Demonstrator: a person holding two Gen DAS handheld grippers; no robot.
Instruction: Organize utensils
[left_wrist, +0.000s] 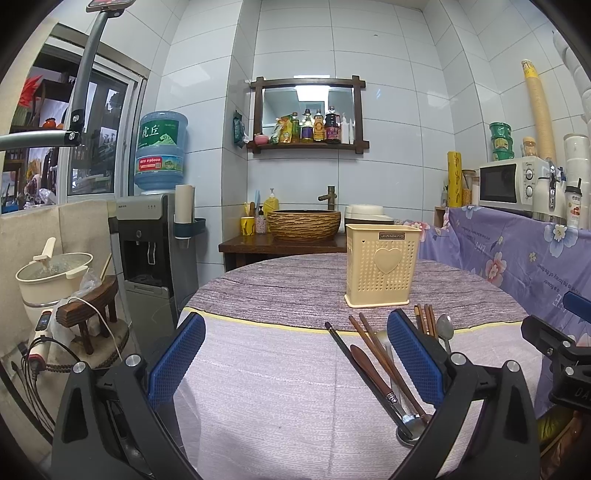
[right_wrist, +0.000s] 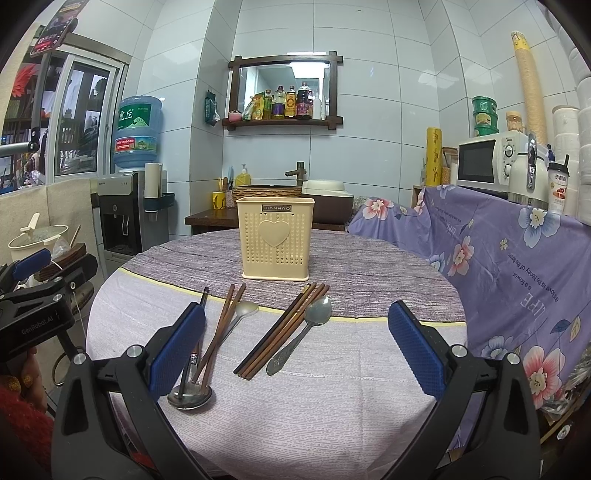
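Right wrist: chopsticks (right_wrist: 280, 329) between spread jaws

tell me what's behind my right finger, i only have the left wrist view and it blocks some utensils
Observer: A second group lies there: dark chopsticks with a metal spoon just right of them, bowl toward the yellow holder.
Operator: is the right gripper holding any of them
Observer: No. The right gripper is open and holds nothing, fingers either side of that group.
Operator: anything else in the near pile i can't see well
Observer: A ladle lies at its near end, with chopstick tips resting in the bowl.
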